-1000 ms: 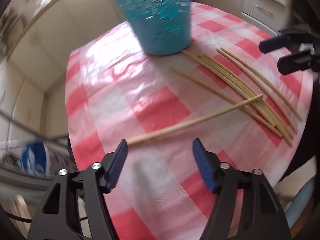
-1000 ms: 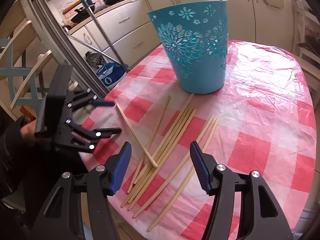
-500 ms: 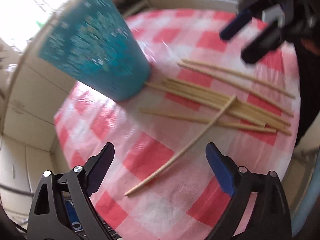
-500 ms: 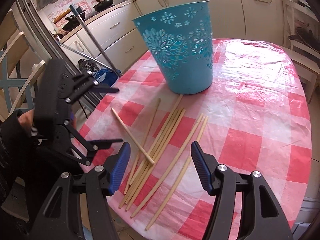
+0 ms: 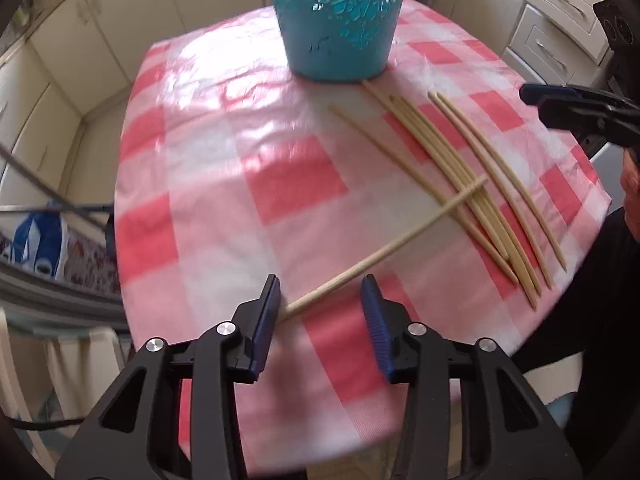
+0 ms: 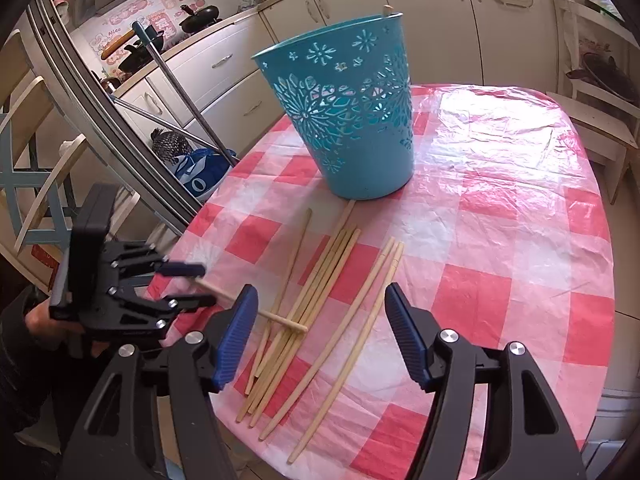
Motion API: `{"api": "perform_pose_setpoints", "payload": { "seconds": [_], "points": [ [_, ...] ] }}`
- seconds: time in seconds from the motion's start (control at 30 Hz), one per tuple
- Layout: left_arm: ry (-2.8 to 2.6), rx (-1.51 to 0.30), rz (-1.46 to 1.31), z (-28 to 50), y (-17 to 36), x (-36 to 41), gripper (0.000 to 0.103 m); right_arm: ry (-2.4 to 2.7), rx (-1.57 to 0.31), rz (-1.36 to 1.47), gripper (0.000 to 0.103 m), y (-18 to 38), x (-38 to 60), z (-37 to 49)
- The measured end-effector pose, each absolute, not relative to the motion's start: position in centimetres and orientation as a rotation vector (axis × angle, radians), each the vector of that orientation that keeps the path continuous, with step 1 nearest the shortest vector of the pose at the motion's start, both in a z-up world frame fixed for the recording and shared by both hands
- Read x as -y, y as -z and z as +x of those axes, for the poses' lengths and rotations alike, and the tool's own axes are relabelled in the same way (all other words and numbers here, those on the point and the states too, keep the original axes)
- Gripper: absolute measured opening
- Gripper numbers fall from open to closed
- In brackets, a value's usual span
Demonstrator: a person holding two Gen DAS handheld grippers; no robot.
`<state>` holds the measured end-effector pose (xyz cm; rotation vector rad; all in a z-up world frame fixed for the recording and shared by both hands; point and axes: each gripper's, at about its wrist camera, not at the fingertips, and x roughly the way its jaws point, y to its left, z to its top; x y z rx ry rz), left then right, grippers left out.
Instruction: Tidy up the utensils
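Observation:
A teal cut-out basket (image 5: 336,32) (image 6: 348,120) stands on the checked table, with one chopstick tip (image 6: 386,10) poking over its rim. Several wooden chopsticks (image 5: 460,176) (image 6: 320,280) lie side by side in front of it. One loose chopstick (image 5: 400,240) (image 6: 280,318) lies across them. My left gripper (image 5: 320,284) (image 6: 206,284) points down at that chopstick's near end. Its jaws are closing, the end lies between them beside the left pad, and no grip shows. My right gripper (image 6: 320,290) hovers above the row, jaws opening, nothing between them.
The red-and-white plastic cloth (image 6: 500,200) covers a rounded table whose edge runs close under both grippers. A mop handle (image 6: 180,92) and a blue bag (image 6: 200,172) stand left of the table, a wooden chair (image 6: 600,128) at the right. Kitchen cabinets line the back.
The left gripper swung back over the table edge and its jaws narrowed around the crossing chopstick's near end. The right gripper's jaws widened slightly; it barely moved.

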<state>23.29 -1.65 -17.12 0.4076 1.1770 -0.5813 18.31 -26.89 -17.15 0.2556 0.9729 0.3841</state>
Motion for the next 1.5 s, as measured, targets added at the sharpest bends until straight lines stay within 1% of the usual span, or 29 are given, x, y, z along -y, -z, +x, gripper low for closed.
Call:
{"api": "perform_pose_setpoints", "payload": {
  "seconds": [0.1,0.17,0.2,0.23,0.27,0.43,0.47,0.5,0.57,0.6,0.63,0.67,0.73,0.77,0.83,0.93,1.0,1.03,1.1,1.13,1.17,1.2,1.23,1.27,1.3,1.33,1.4,1.5],
  "points": [
    [0.606,-1.228,0.410,21.2,16.9,1.4,0.038,-0.371,-0.974,0.270,0.064,17.1,27.3,18.2],
    [0.648,-1.175,0.452,20.5,16.3,2.4,0.040,-0.358,-0.987,0.266,0.064,17.3,27.4,18.2],
    [0.653,-1.127,0.520,19.8,16.0,3.6,0.042,-0.355,-0.994,0.263,0.064,17.4,27.5,18.2],
    [0.655,-1.094,0.572,19.6,16.0,4.5,0.047,-0.352,-1.002,0.259,0.064,17.5,27.5,18.2],
    [0.671,-1.065,0.606,19.5,16.2,5.7,0.049,-0.348,-1.007,0.255,0.064,17.6,27.5,18.2],
    [0.775,-1.010,0.676,19.5,17.3,9.4,0.049,-0.315,-1.032,0.249,0.064,18.3,28.2,18.0],
    [0.789,-1.009,0.682,19.5,17.4,9.6,0.046,-0.307,-1.041,0.249,0.064,18.5,28.4,18.0],
    [0.799,-1.005,0.679,19.5,17.4,9.5,0.042,-0.299,-1.049,0.247,0.064,18.8,28.6,17.9],
    [0.806,-1.013,0.658,19.9,17.4,9.3,0.015,-0.282,-1.067,0.227,0.064,19.2,28.7,18.0],
    [0.787,-1.021,0.634,20.3,17.2,9.1,0.013,-0.274,-1.074,0.214,0.064,19.4,28.7,18.0],
    [0.771,-1.030,0.594,21.1,17.3,8.7,0.008,-0.264,-1.077,0.201,0.063,19.6,28.5,18.1],
    [0.762,-1.045,0.533,21.7,17.2,8.1,0.005,-0.258,-1.079,0.192,0.061,19.7,28.4,18.2],
    [0.719,-1.076,0.394,23.5,17.0,6.8,0.005,-0.249,-1.084,0.179,0.052,20.0,27.9,18.4],
    [0.705,-1.080,0.341,24.3,16.7,6.4,0.005,-0.243,-1.089,0.170,0.050,20.1,27.6,18.6],
    [0.689,-1.085,0.286,25.0,16.5,5.8,0.005,-0.236,-1.100,0.151,0.042,20.4,26.9,18.9],
    [0.677,-1.109,0.263,25.7,16.6,5.6,0.005,-0.209,-1.111,0.116,0.036,20.9,26.1,19.3],
    [0.664,-1.147,0.270,25.9,17.4,5.8,0.008,-0.175,-1.119,0.096,0.036,21.2,25.9,19.6],
    [0.666,-1.143,0.270,26.2,17.5,5.8,0.011,-0.162,-1.124,0.097,0.036,21.4,25.9,19.8],
    [0.681,-1.139,0.275,26.5,17.5,6.3,0.025,-0.143,-1.123,0.096,0.035,21.5,25.9,20.0],
    [0.687,-1.141,0.274,26.8,17.6,6.5,0.040,-0.137,-1.121,0.088,0.035,21.5,25.9,20.2],
    [0.681,-1.135,0.282,27.0,17.7,6.9,0.052,-0.131,-1.118,0.080,0.035,21.5,25.8,20.2],
    [0.680,-1.122,0.290,27.2,17.8,7.0,0.052,-0.123,-1.115,0.066,0.034,21.5,25.6,20.3],
    [0.675,-1.106,0.312,27.2,18.0,7.4,0.052,-0.114,-1.114,0.050,0.029,21.5,25.5,20.3],
    [0.670,-1.093,0.339,27.2,18.1,7.7,0.043,-0.104,-1.114,0.032,0.026,21.5,25.3,20.5],
    [0.657,-1.082,0.371,27.1,18.0,8.0,0.031,-0.095,-1.118,0.018,0.015,21.5,25.3,20.6],
    [0.662,-1.088,0.371,27.1,17.9,8.0,0.007,-0.094,-1.123,0.022,0.009,21.5,25.4,20.7],
    [0.694,-1.120,0.315,27.5,17.7,7.4,0.005,-0.106,-1.132,0.056,0.006,21.5,26.0,20.8],
    [0.733,-1.109,0.229,27.1,16.1,5.7,0.005,-0.130,-1.136,0.114,0.006,21.5,26.9,20.6]
  ]
}}
